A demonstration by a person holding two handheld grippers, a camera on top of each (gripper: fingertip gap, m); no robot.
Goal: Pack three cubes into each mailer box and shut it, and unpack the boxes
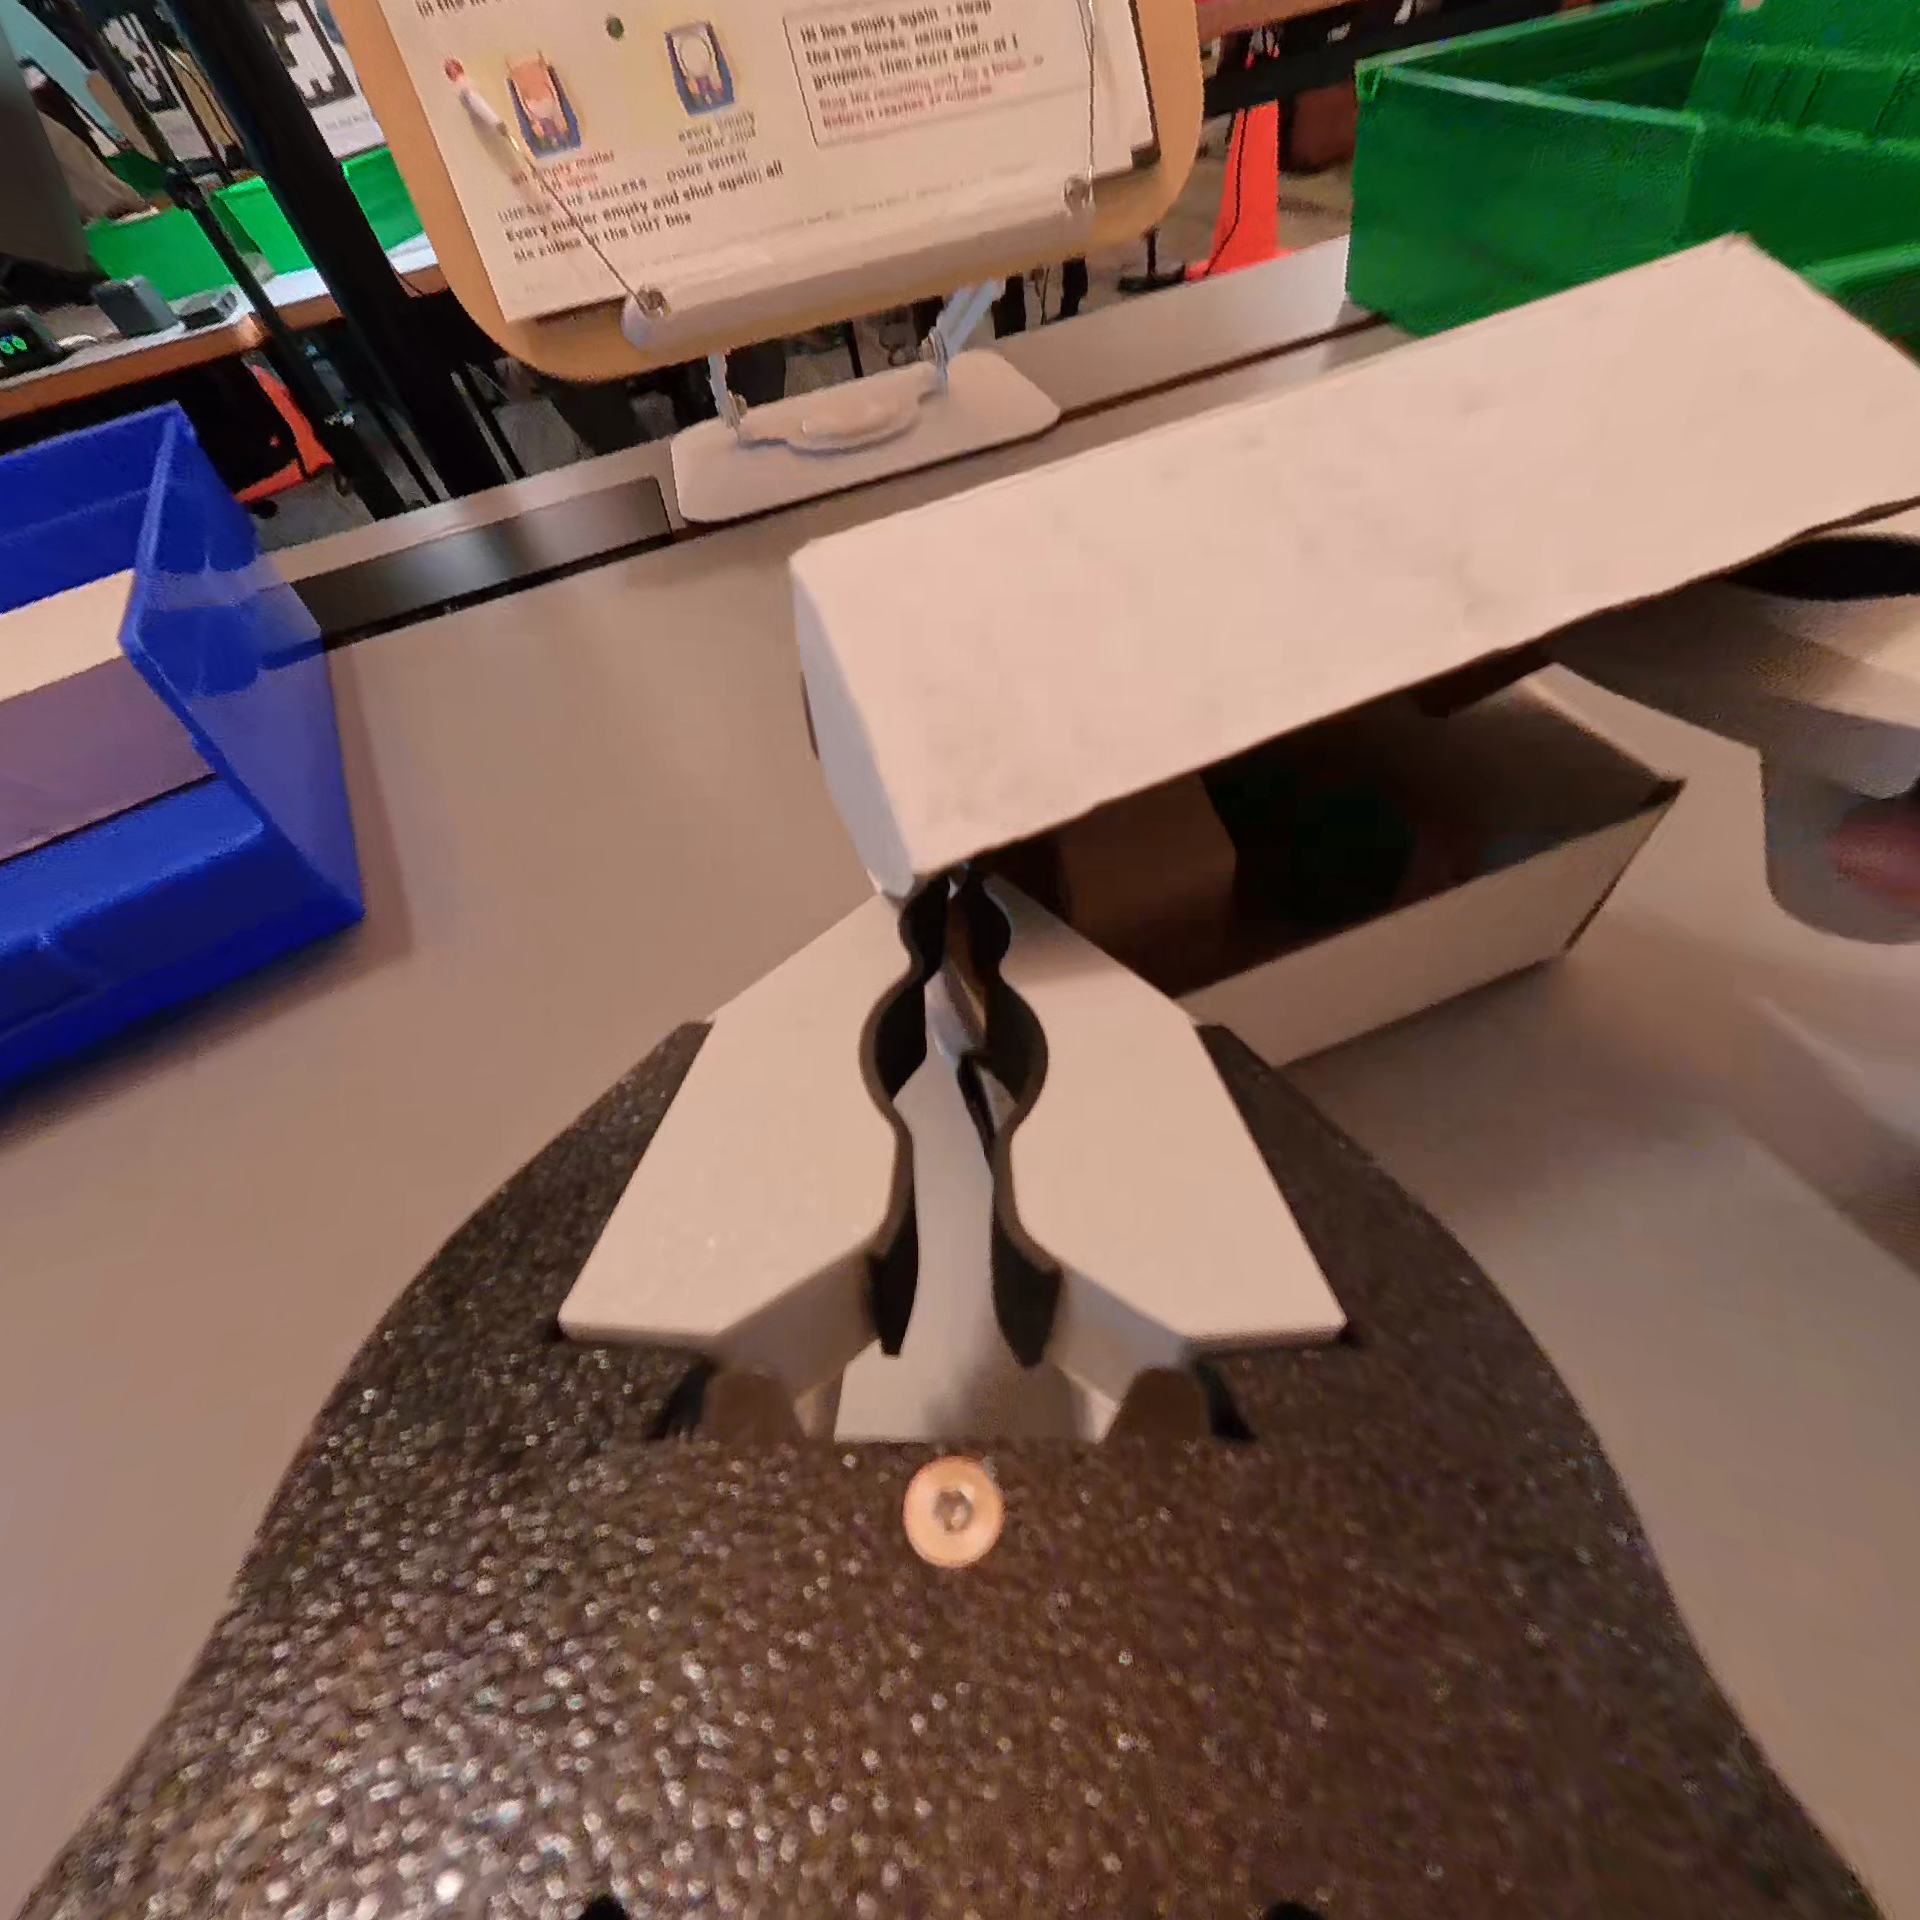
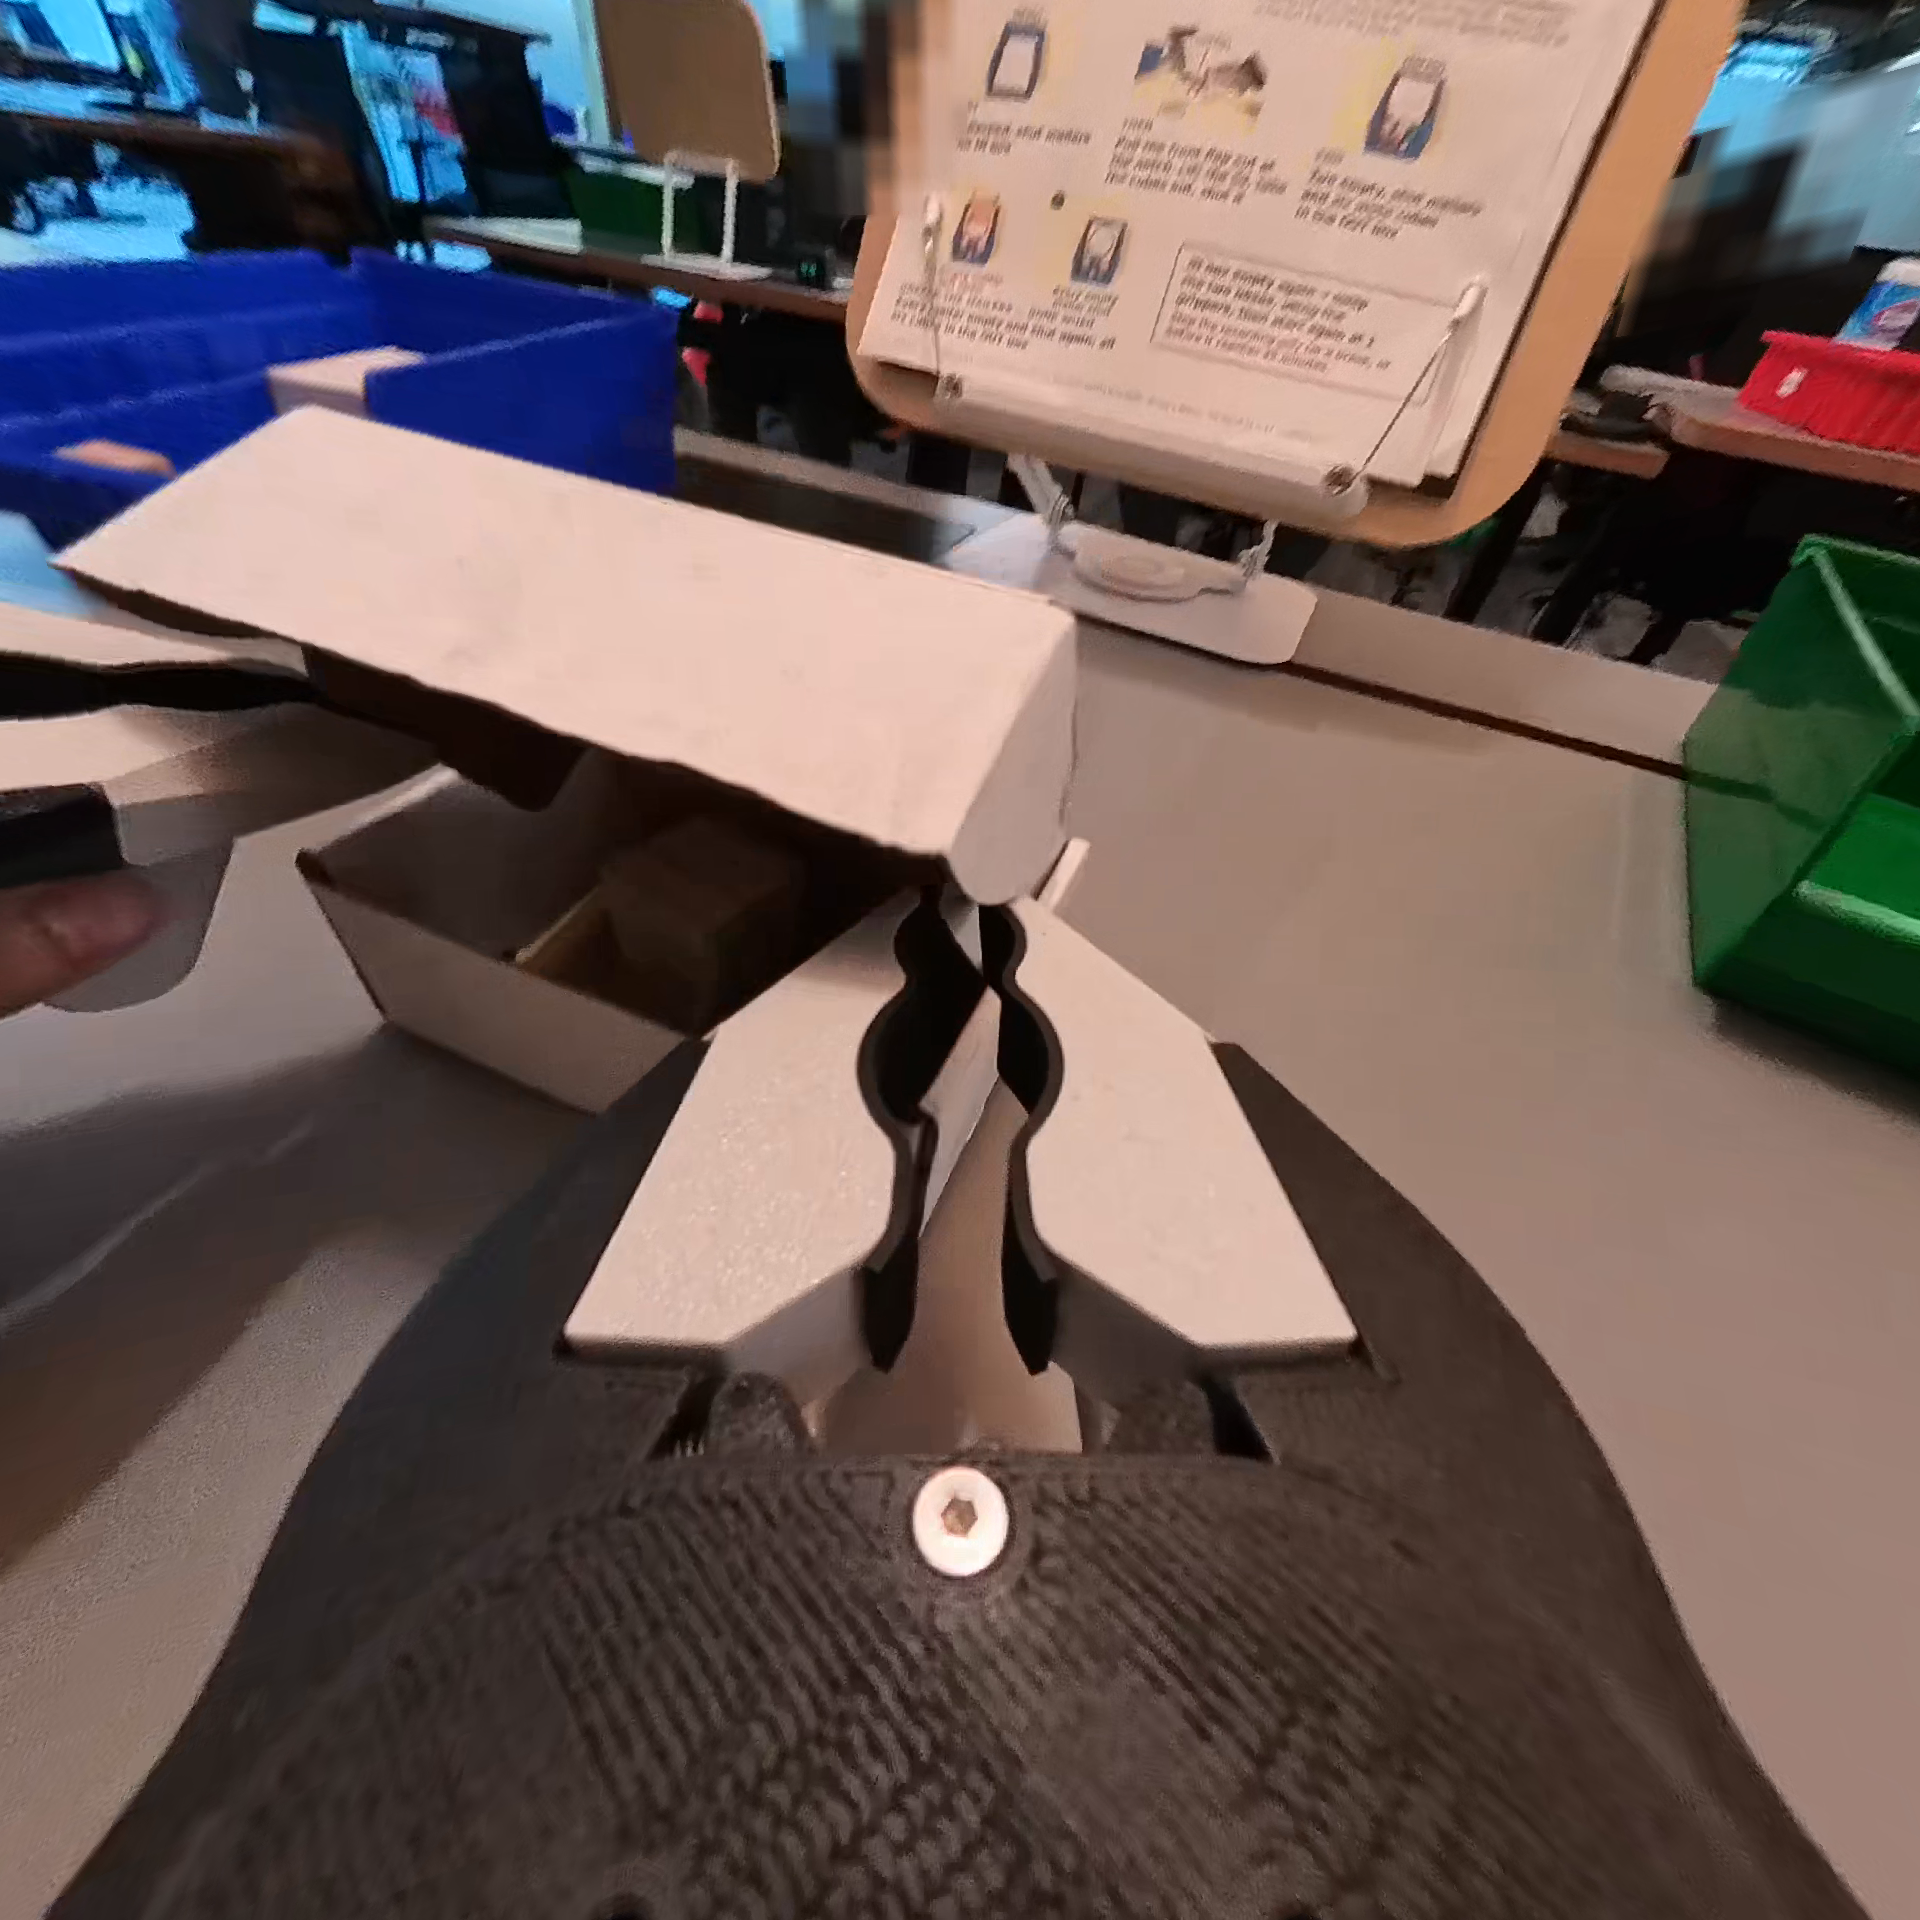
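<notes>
**boxfan:** So what's being held here? The mailer box (image 1: 1382, 935) is sat on the worktop (image 1: 540, 935), roughly mid-way between the blue bin (image 1: 177, 831) and the green bin (image 1: 1558, 177), with its lid (image 1: 1299, 623) half raised.

**gripnerd:** The lid's being pinched at both front corners. The left claw (image 1: 951, 914) is nearly closed on the lid's front flap at one corner, and the right claw (image 2: 971, 920) is clamped the same way on the opposite corner. Held like that, the lid can probably be swung evenly without twisting. Whether it's being opened or closed can't be told.

**boxfan:** And where's the box relative to each claw?

**gripnerd:** The tray is just beyond and beside the tips: to the right of the left claw, to the left of the right one. The lid edge is right at the tips. A brown cube (image 2: 665, 914) can be seen inside, with darker shapes next to it that can't be made out. The count can't be confirmed.
</notes>
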